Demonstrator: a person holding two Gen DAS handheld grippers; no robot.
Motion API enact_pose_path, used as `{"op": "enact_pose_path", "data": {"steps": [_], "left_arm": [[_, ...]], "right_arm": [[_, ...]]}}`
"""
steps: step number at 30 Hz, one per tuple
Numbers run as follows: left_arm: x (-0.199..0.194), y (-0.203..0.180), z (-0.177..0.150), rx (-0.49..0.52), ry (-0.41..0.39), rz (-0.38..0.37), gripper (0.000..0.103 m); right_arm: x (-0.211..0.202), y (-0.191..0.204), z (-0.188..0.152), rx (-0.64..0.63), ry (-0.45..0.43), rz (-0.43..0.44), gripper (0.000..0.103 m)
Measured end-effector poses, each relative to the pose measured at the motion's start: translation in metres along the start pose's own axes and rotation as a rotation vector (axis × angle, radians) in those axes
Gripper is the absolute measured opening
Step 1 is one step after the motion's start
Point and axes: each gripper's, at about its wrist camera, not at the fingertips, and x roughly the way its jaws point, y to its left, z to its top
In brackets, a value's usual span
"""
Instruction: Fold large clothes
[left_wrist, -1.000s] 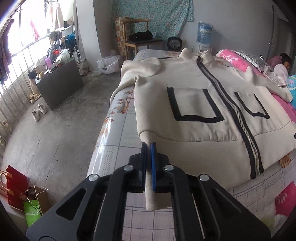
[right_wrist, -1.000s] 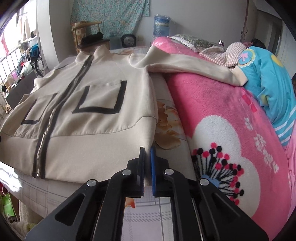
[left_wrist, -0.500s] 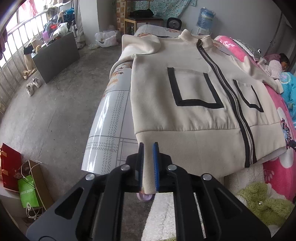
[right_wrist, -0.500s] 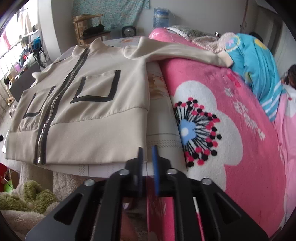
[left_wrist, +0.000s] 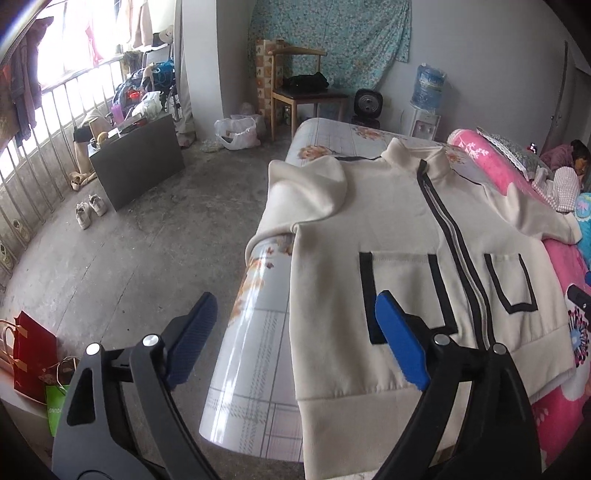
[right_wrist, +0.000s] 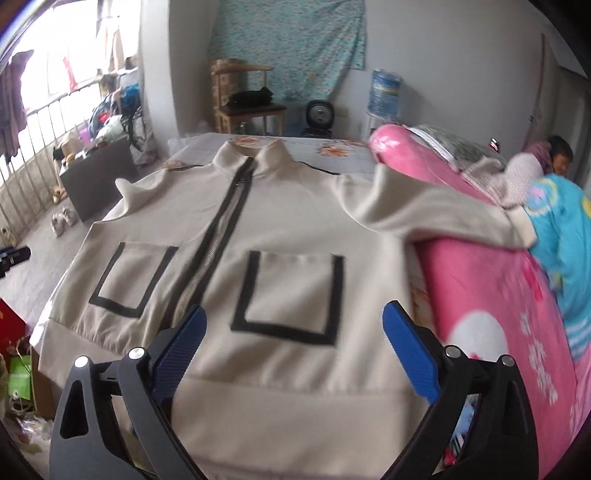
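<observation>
From the left wrist, the left tool (left_wrist: 291, 325) hangs over the bed's (left_wrist: 255, 332) near edge, its jaws opening wide with nothing pinched; the cream jacket (left_wrist: 399, 229) lies front-up and zipped on the bed, one sleeve (left_wrist: 310, 188) bunched at the shoulder. From the right wrist, the right tool (right_wrist: 291, 332) hovers above the hem, jaws likewise opening and empty; the far sleeve (right_wrist: 436, 210) drapes onto the pink blanket (right_wrist: 480, 295); I'd worry that sleeve drags or the hem slides off the edge if a fold starts unevenly.

Wooden chair (left_wrist: 301, 86) by wall, water dispenser (left_wrist: 424, 107) beside fan (left_wrist: 367, 103), pink blanket (right_wrist: 491, 295) on bed.
</observation>
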Motion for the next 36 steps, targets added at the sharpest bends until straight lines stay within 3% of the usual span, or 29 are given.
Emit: {"op": "enact_pose_path", "data": {"steps": [5,10,13,17,21,27,31,35,36], "left_arm": [[0.023,0.013,0.025,-0.082,-0.002,0.018,0.084],[0.056,0.039,0.043,-0.192,0.014,-0.025,0.084],[0.082,0.062,0.054,-0.296,0.048,-0.088,0.084],[0.131,0.1,0.065,-0.522,0.134,-0.235,0.084],[0.194,0.13,0.052,-0.777,0.267,-0.39,0.084],[0.276,0.159,0.007,-1.135,0.439,-0.506,0.084],[0.312,0.161,-0.013,-1.243,0.537,-0.541,0.084],[0.353,0.165,-0.031,-1.346,0.624,-0.68,0.084],[0.362,0.166,-0.035,-1.373,0.636,-0.696,0.08]], "right_arm": [[0.046,0.037,0.019,-0.053,0.074,0.027,0.097],[0.074,0.062,0.03,-0.069,0.114,0.088,0.097],[0.091,0.073,0.036,-0.071,0.132,0.117,0.097],[0.119,0.085,0.037,-0.075,0.178,0.148,0.097],[0.148,0.093,0.031,-0.088,0.242,0.157,0.097],[0.162,0.101,0.03,-0.108,0.255,0.162,0.097],[0.164,0.109,0.035,-0.147,0.243,0.159,0.097],[0.167,0.117,0.04,-0.172,0.229,0.162,0.097],[0.167,0.119,0.041,-0.172,0.228,0.165,0.097]]}}
